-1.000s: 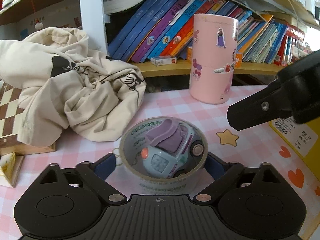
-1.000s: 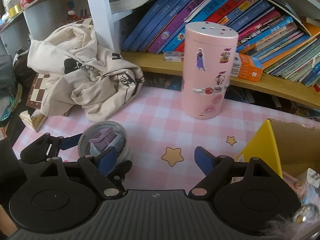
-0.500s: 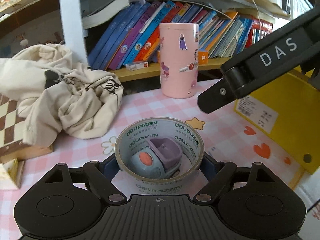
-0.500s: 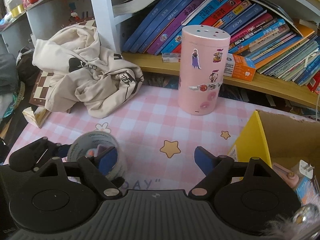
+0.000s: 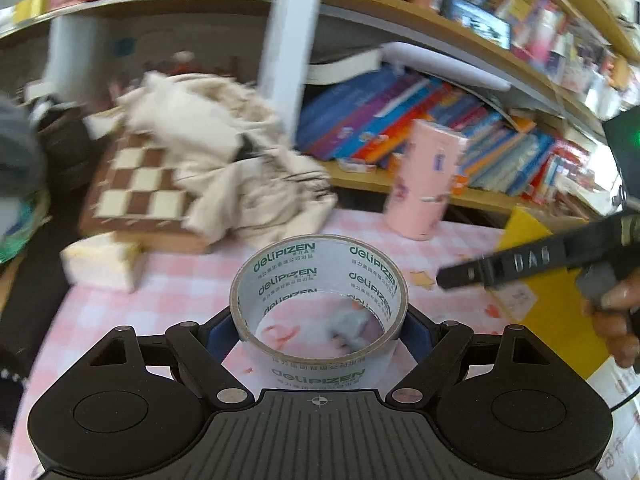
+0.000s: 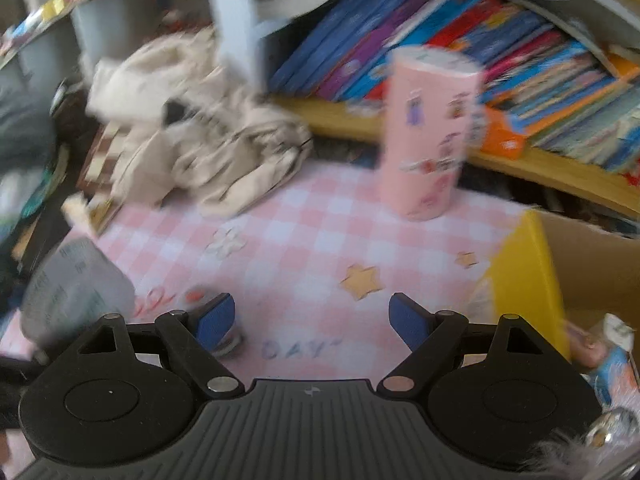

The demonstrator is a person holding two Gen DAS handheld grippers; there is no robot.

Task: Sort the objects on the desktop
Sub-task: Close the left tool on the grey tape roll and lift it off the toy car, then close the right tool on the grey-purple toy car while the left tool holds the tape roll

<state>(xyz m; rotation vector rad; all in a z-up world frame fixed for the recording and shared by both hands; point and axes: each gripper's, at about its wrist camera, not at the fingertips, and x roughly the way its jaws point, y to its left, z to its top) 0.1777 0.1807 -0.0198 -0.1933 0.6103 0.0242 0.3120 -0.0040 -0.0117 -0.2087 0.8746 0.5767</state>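
- Right now the left gripper [image 5: 319,326] is clamped on the tape roll [image 5: 319,300], its blue pads pressed to either side of the ring at the lower centre of the left wrist view.
- Through the roll's hole shows the pink checked desk [image 5: 168,292] and a blurred pale toy car [image 5: 352,326] lying on it.
- Over in the right wrist view the right gripper [image 6: 312,318] is spread wide with nothing between its blue pads; only the desk print shows in the gap.
- That toy car [image 6: 216,320] sits partly hidden behind the gripper's left pad, and the tape roll [image 6: 76,292] is a grey blur at the lower left.
- Behind, at centre right of both views, stands an upright pink cylinder [image 6: 430,132] with stickers, on the desk in front of a shelf of slanting books [image 6: 520,80].
- Crumpled cream cloth [image 5: 240,168] lies at upper left, draped partly over a chessboard [image 5: 140,188].
- At the right edge is a yellow cardboard box [image 6: 532,280], open on top, with small items inside, too blurred to name.
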